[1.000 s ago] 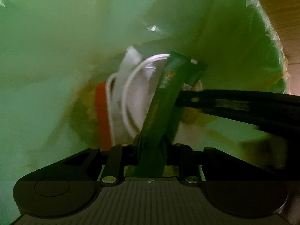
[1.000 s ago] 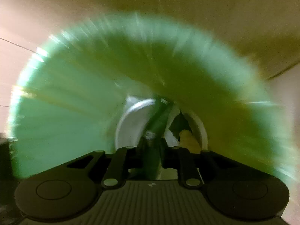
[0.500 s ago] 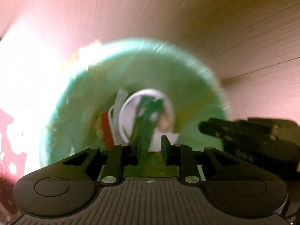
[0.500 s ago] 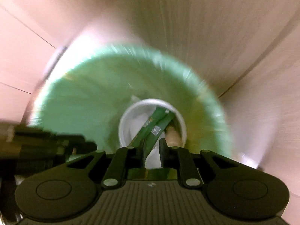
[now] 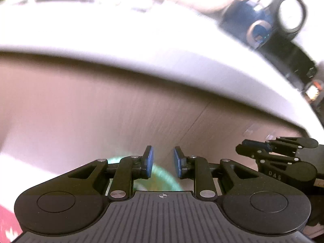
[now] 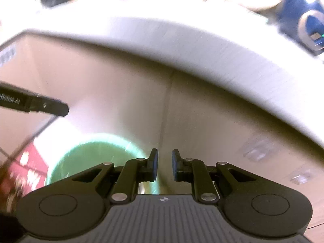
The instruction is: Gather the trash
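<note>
- Both grippers, left gripper (image 5: pixel 163 162) and right gripper (image 6: pixel 163 165), have fingers apart and hold nothing.
- Green bin (image 6: pixel 95 151) sits below them.
- Next job, I think: find more trash on the table (image 6: pixel 202 46) ahead.

White worktop edge (image 6: pixel 202 46) arcs across your view, blurred. Pale cabinet front (image 5: pixel 101 109) below it, vertical seam visible. Blue device (image 6: pixel 303 20) on worktop, far right. Red patterned thing (image 6: pixel 30 168) low left, unclear.
</note>
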{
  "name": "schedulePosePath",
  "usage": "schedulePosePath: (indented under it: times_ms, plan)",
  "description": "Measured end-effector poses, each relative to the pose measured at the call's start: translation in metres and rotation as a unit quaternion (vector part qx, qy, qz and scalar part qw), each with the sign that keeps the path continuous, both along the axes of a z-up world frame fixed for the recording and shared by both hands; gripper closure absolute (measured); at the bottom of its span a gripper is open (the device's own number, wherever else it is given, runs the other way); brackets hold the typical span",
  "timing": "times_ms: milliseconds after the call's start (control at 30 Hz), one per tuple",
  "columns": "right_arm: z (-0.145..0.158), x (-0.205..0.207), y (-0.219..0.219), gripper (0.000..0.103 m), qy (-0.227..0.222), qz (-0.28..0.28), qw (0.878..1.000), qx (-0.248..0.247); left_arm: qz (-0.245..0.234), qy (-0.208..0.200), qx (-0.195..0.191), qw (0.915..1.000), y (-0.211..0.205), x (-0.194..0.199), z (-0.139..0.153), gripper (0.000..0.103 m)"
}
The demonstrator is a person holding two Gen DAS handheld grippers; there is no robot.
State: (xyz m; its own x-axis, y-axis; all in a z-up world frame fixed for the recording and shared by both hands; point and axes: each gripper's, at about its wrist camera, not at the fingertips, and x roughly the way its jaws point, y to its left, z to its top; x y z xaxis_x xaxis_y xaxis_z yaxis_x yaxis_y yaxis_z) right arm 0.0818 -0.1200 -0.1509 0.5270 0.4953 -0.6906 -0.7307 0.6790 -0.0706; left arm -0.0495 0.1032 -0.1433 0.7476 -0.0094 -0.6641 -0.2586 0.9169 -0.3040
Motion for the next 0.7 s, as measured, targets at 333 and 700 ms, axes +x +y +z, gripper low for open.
schedulePosePath:
  times_ms: [333,700]
  plan:
    - [0.097,0.004,-0.042,0.063,-0.088,-0.069,0.985,0.128,-0.051,-0.153,0.1,0.9818,-0.06,0.013,0.106,0.079]
    - [0.128,-0.054,-0.056,0.027,-0.093,-0.173,0.968,0.159,-0.052,-0.187,0.104,0.9755,-0.103,-0.008,0.126,0.086]
